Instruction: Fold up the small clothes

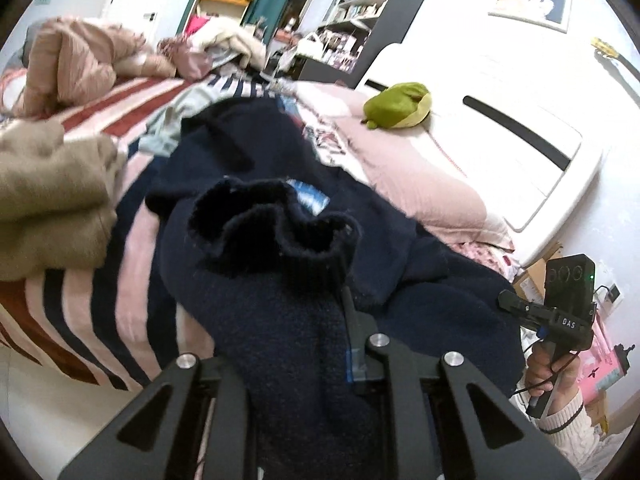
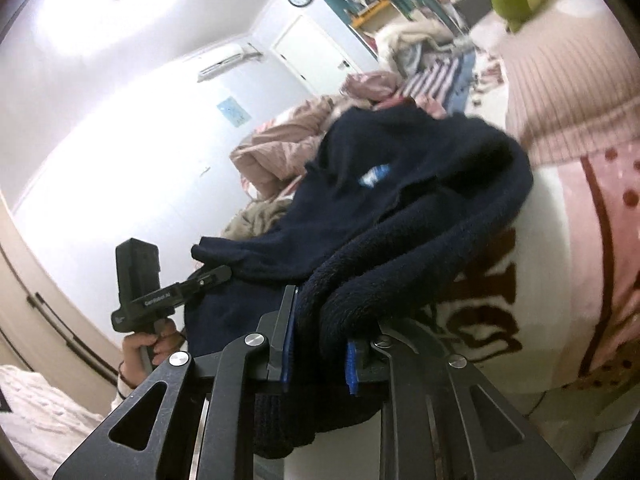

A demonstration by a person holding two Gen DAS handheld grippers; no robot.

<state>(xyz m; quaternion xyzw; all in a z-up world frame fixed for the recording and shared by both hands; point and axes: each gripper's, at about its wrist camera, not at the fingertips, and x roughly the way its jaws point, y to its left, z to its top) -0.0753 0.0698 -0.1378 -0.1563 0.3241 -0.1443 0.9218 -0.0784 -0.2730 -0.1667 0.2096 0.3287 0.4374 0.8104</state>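
A navy knit sweater (image 1: pixel 280 208) with a blue neck label lies on the bed, partly lifted. My left gripper (image 1: pixel 304 344) is shut on its near edge; a ribbed cuff bunches just beyond the fingers and hides the left one. My right gripper (image 2: pixel 320 344) is shut on another thick rolled edge of the sweater (image 2: pixel 400 200), held between the blue pads. The right gripper also shows at the right of the left wrist view (image 1: pixel 508 300), at the sweater's edge. The left gripper shows in the right wrist view (image 2: pixel 216 272), clamped on the cloth.
The bed has a pink and red striped cover (image 1: pixel 100 280). A tan garment (image 1: pixel 48 192) lies at left, a green plush (image 1: pixel 400 106) and pink pillow (image 1: pixel 420 176) at the back right. More clothes (image 1: pixel 80 60) pile at the far end. A bookshelf (image 1: pixel 360 12) stands behind.
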